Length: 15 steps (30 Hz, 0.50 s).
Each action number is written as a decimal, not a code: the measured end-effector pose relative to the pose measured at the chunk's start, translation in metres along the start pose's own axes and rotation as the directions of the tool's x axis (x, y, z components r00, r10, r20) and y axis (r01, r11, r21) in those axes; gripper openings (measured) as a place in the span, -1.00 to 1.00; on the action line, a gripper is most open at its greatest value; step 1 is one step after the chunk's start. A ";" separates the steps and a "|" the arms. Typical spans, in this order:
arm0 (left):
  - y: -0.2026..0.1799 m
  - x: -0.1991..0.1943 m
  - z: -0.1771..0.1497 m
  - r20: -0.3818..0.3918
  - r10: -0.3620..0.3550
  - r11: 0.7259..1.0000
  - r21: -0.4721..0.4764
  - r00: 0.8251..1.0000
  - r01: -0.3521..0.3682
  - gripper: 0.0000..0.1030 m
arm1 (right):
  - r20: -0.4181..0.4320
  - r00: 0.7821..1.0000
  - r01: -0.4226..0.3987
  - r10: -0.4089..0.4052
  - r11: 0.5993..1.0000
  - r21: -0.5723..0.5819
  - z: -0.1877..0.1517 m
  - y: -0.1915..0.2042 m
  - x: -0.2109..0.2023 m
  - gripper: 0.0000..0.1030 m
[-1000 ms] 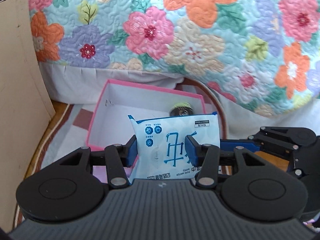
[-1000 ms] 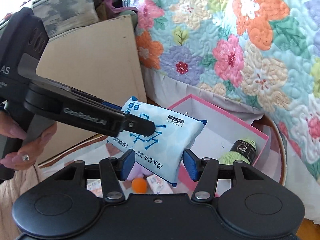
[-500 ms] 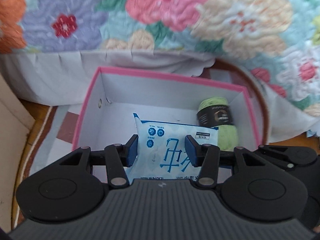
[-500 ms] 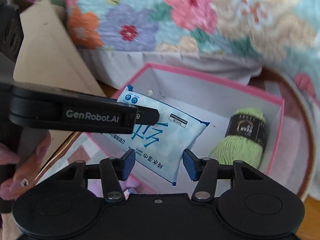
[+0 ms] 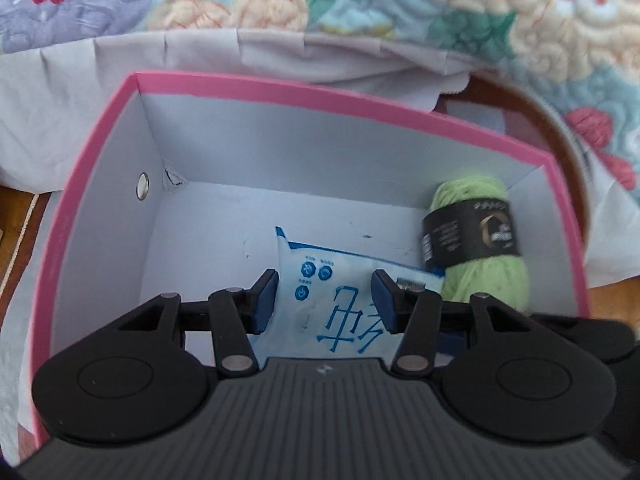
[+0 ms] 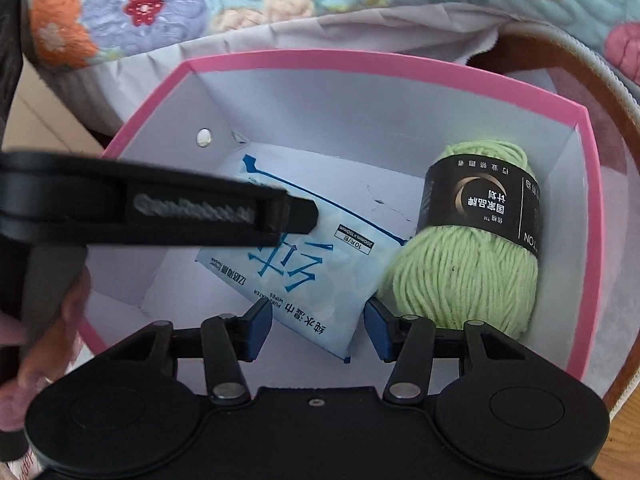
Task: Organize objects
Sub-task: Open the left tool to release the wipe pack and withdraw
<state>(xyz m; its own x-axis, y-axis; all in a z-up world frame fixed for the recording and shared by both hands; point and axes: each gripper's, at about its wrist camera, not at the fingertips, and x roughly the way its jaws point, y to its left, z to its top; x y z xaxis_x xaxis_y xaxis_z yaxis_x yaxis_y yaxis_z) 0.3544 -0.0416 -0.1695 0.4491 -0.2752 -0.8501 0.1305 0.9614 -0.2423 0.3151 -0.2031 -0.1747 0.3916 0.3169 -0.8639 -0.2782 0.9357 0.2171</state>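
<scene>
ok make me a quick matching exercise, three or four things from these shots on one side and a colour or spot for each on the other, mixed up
Things:
1. yarn ball
2. wipes pack
3. box
4. quilt

Descriptions:
a. floral, behind the box
b. pink rim, white inside
c. light green with a black band
d. pale blue with blue lettering, between the left claw's fingers

Pairs: 1-c, 2-d, 3-b, 4-a
</scene>
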 end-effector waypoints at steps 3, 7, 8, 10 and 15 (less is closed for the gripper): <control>0.005 0.002 -0.001 -0.019 -0.009 0.999 -0.046 1.000 0.008 0.07 | -0.003 0.998 0.067 -0.067 0.997 -0.036 -0.001 0.005 0.000 0.06; 0.008 -0.016 -0.005 0.011 0.007 0.999 -0.047 1.000 -0.007 0.34 | 0.019 1.000 0.015 -0.015 1.000 -0.024 -0.006 0.005 -0.019 0.07; 0.008 -0.022 -0.007 -0.001 0.009 0.999 -0.040 1.000 -0.009 0.34 | 0.041 0.999 0.001 0.000 1.000 -0.031 -0.008 0.006 -0.029 0.08; 0.006 -0.037 -0.011 -0.025 0.000 1.000 -0.007 1.000 0.000 0.34 | 0.071 0.997 -0.028 0.032 0.998 -0.049 -0.012 0.008 -0.047 0.11; 0.005 -0.088 -0.024 -0.006 0.007 0.999 0.034 1.000 -0.007 0.34 | 0.084 0.993 -0.078 0.086 0.993 -0.088 -0.015 0.014 -0.088 0.12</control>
<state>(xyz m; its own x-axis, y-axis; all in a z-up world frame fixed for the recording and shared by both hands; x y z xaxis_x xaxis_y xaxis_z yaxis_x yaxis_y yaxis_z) 0.2944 -0.0125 -0.1073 0.4444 -0.2684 -0.8547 0.1571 0.9626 -0.2206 0.2630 -0.2201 -0.1022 0.4386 0.4079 -0.8008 -0.3843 0.8906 0.2432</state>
